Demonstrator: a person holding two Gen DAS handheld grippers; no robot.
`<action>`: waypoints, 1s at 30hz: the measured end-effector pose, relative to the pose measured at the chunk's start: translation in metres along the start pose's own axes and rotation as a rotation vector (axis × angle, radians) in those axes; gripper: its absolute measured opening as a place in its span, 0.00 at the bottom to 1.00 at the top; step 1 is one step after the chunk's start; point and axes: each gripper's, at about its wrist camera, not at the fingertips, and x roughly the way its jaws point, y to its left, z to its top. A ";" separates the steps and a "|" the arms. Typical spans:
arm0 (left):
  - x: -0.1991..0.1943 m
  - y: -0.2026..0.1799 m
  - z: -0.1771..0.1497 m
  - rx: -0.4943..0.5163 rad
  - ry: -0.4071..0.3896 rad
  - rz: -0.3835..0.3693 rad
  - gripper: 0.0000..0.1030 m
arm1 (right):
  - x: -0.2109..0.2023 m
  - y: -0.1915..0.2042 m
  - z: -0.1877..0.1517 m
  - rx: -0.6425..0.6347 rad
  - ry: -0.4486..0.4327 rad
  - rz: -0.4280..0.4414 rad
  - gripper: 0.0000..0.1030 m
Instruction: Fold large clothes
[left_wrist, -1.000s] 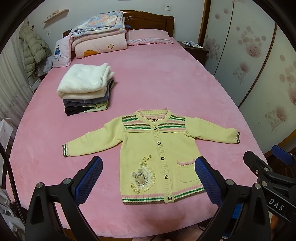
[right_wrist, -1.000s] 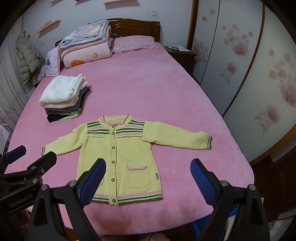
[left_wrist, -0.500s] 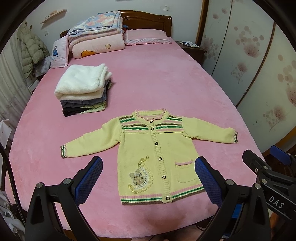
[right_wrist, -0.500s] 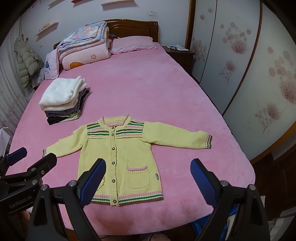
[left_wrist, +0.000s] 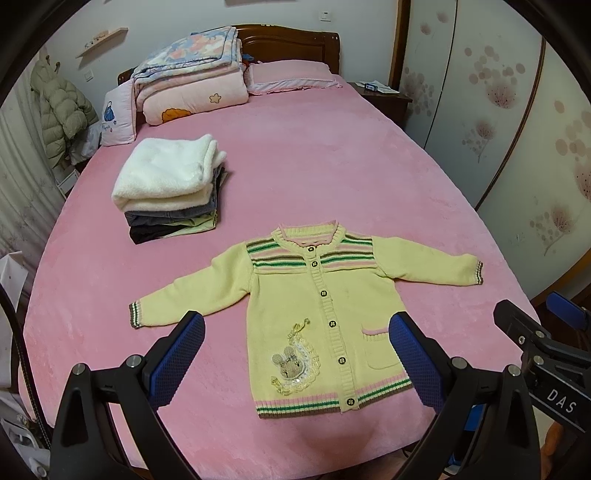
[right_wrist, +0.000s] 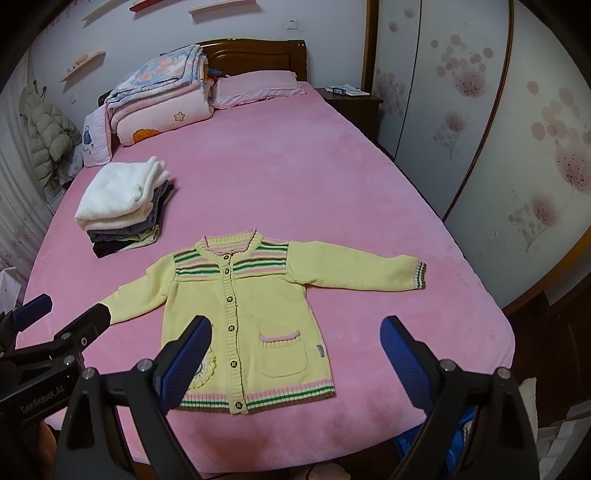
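A yellow knit cardigan (left_wrist: 325, 295) with striped yoke, buttons and a bunny patch lies flat, face up, sleeves spread, near the front edge of the pink bed (left_wrist: 332, 166). It also shows in the right wrist view (right_wrist: 251, 306). My left gripper (left_wrist: 295, 354) is open and empty, held above the cardigan's lower left part. My right gripper (right_wrist: 295, 354) is open and empty above the hem and pocket. The right gripper shows at the right edge of the left wrist view (left_wrist: 535, 332); the left gripper shows at the left edge of the right wrist view (right_wrist: 66, 332).
A stack of folded clothes with a white fleece on top (left_wrist: 170, 184) sits on the bed's left. Folded quilts (left_wrist: 192, 88) and a pillow (left_wrist: 291, 75) lie at the headboard. A nightstand (left_wrist: 384, 96) and wardrobe doors (left_wrist: 517, 129) stand to the right.
Both grippers have drifted slightly; the cardigan sits a little lower and nearer in both views. Both stay open, and nothing on the bed has moved.
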 end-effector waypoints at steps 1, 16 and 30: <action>0.001 0.001 0.000 0.000 0.001 -0.001 0.96 | -0.001 0.001 0.000 0.001 -0.005 -0.003 0.90; 0.019 0.002 0.011 0.035 0.041 -0.004 0.96 | 0.008 0.000 0.001 0.033 0.006 0.041 0.86; 0.019 -0.059 0.040 0.138 -0.082 0.027 0.96 | 0.039 -0.052 0.016 0.104 -0.011 0.145 0.86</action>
